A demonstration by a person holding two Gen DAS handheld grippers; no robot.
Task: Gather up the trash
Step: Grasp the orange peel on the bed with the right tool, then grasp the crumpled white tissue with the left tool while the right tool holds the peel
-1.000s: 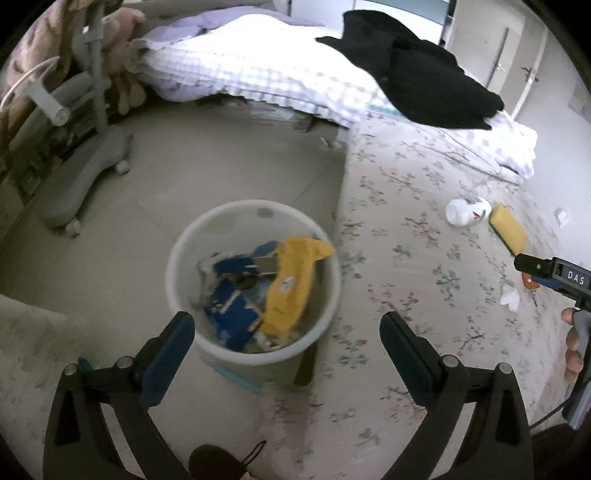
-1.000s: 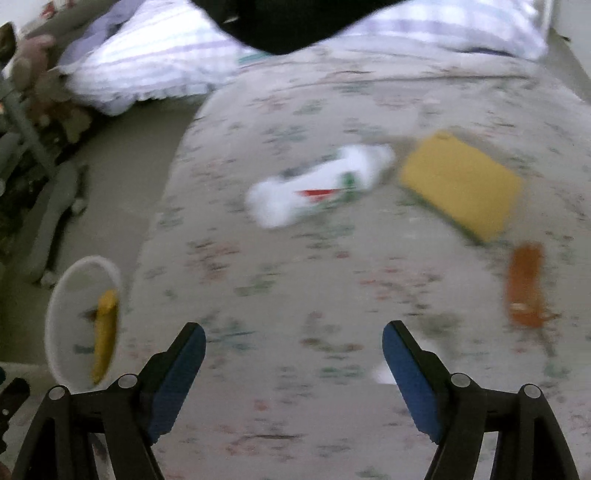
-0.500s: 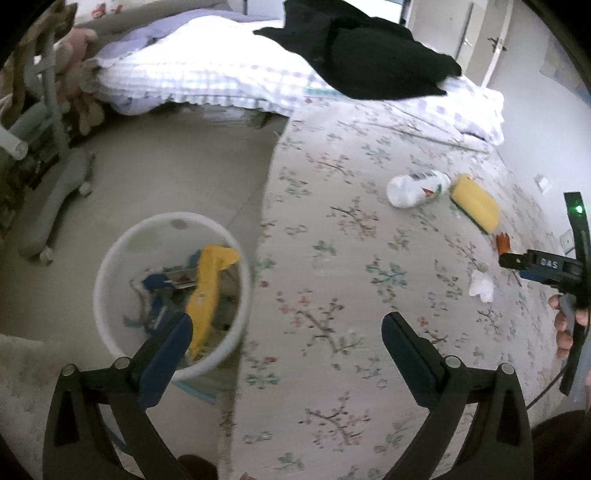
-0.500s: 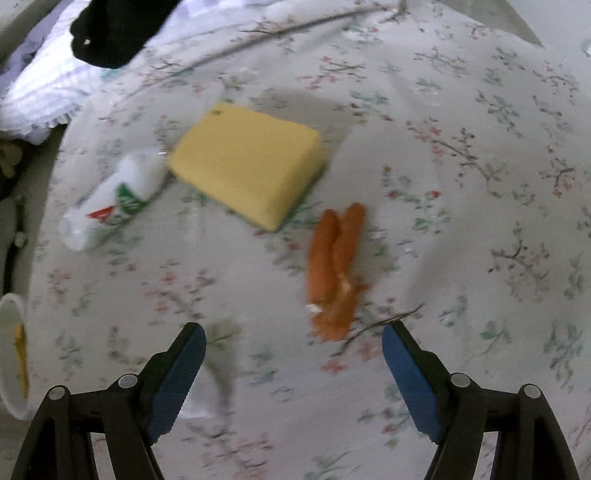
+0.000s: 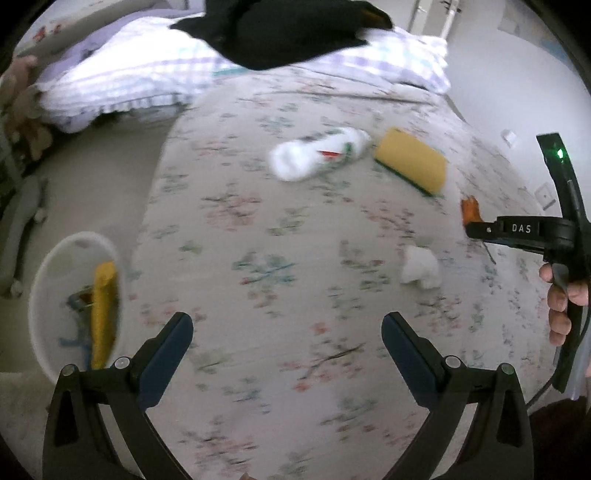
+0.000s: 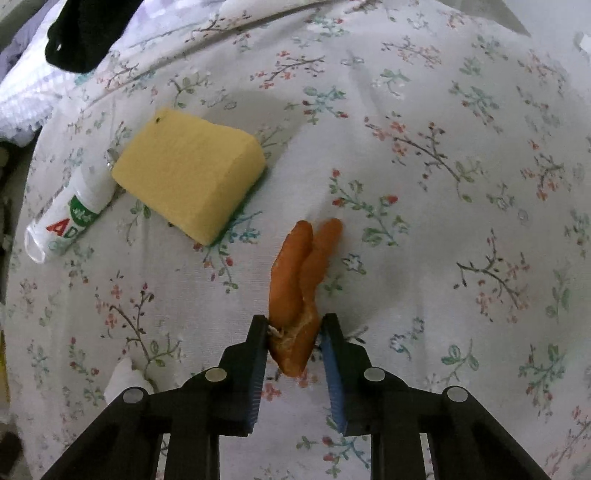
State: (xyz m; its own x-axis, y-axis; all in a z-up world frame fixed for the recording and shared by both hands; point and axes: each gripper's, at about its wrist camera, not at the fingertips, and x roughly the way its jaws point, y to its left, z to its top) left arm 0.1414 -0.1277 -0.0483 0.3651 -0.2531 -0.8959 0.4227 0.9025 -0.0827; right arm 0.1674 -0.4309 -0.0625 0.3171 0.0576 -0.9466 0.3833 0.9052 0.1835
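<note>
peel (image 6: 301,291) pinched in right hand-held gripper (image 6: 294,330), over bedspread (image 6: 443,184)

We see the left-wrist view smeared by motion, bottle (image 5: 317,158) label unreadable there, bin (image 5: 55,266) contents a blur, peel (image 5: 470,209) half hidden behind the right gripper (image 6: 294,326), black garment (image 6: 81,33) cut off.

A home bedroom: a bed (image 5: 295,258) with a floral sheet fills the view, a checked quilt (image 5: 140,74) and black garment (image 5: 288,29) at twelve o'clock, a white bin (image 5: 40,295) on the floor at eight o'clock.
</note>
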